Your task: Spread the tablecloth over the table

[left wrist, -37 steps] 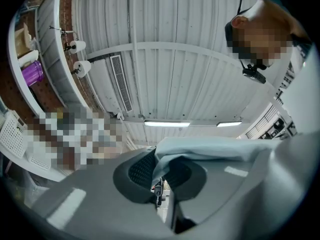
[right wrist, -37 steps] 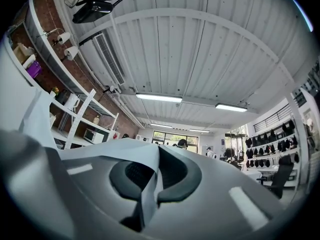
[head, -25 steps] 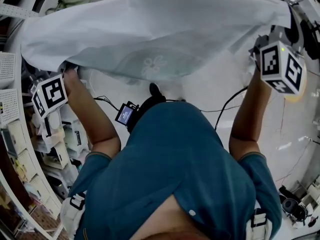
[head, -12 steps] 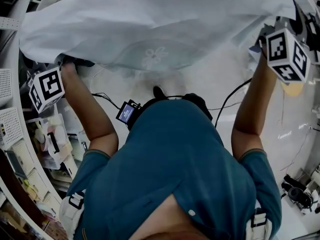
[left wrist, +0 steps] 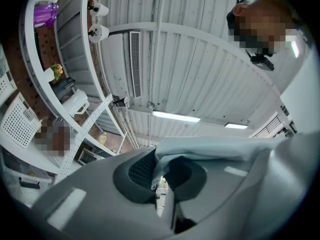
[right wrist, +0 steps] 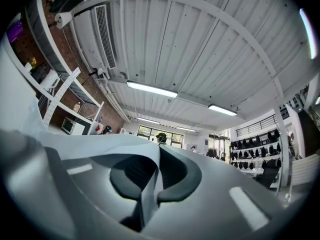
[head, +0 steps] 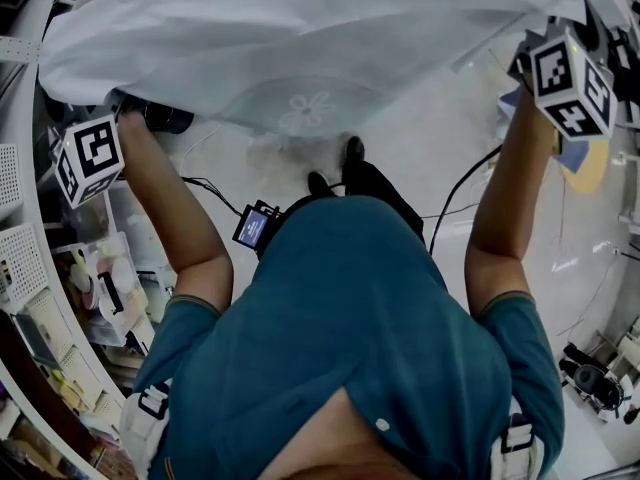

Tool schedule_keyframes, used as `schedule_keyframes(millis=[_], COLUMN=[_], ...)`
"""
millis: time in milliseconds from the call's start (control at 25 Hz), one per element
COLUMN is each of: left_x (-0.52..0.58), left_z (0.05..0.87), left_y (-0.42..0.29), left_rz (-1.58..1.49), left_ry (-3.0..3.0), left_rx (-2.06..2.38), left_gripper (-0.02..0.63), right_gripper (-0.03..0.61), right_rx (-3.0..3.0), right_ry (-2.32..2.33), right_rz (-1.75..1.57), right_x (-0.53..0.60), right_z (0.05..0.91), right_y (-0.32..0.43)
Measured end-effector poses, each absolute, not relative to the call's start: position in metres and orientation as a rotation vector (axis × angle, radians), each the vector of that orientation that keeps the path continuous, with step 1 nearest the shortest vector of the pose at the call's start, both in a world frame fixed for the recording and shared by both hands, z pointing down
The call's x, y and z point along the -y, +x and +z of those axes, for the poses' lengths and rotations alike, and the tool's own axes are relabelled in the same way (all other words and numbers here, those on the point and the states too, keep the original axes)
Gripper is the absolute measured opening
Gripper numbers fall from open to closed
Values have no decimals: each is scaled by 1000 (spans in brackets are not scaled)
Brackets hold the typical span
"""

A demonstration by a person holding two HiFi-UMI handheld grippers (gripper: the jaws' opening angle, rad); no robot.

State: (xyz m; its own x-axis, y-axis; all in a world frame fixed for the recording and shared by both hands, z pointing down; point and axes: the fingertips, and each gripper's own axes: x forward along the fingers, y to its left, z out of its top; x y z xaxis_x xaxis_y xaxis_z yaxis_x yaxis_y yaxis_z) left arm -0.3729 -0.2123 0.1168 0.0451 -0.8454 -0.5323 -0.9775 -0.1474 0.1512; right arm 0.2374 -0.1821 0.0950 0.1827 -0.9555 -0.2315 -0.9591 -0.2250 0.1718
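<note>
1. Where both gripper views tilt upward, a white ribbed ceiling (right wrist: 200, 49) on curved beams spans the room. It carries strip lights (right wrist: 151, 89) and a long vent unit (right wrist: 106, 34) near a brick wall (right wrist: 112, 118).
2. Below, in the head view, the floor (head: 440, 158) is pale and glossy, and a black cable (head: 468, 186) trails across it.
3. White shelving racks (head: 40, 268) crowded with small goods line the person's left side. The right gripper view shows a further rack bearing a microwave (right wrist: 70, 125), with windows (right wrist: 160, 133) at the far end.
4. The tablecloth (head: 300, 48), white with a faint flower print (head: 308, 111), hangs in the air in front of the person. It is stretched between the two grippers above the floor, its near edge drooping between them.
5. The person, in a blue shirt (head: 360, 338), holds both arms raised and spread wide.
6. The left gripper (left wrist: 161, 176) has its jaws closed on an edge of the cloth, the fabric pinched between the dark pads.
7. The right gripper (right wrist: 152, 176) is clamped on the cloth the same way, a fold running down between its pads.
8. A small lit screen (head: 252, 228) sits at the person's waist.
</note>
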Motion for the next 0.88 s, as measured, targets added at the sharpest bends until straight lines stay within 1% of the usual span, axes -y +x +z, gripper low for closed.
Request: schedule_keyframes(millis=[320, 880], left_x=[256, 331], left_z=[137, 160], left_y=[-388, -381], left_rz=[689, 578], left_ry=[-2074, -2087], left_rx=[-1929, -2009], left_gripper=[9, 9], right_gripper=[11, 11], right_rx=[-1969, -2018], right_ry=[-2416, -2411], right_rz=[427, 321], right_x=[231, 320], right_z=[106, 137], right_y=[236, 253])
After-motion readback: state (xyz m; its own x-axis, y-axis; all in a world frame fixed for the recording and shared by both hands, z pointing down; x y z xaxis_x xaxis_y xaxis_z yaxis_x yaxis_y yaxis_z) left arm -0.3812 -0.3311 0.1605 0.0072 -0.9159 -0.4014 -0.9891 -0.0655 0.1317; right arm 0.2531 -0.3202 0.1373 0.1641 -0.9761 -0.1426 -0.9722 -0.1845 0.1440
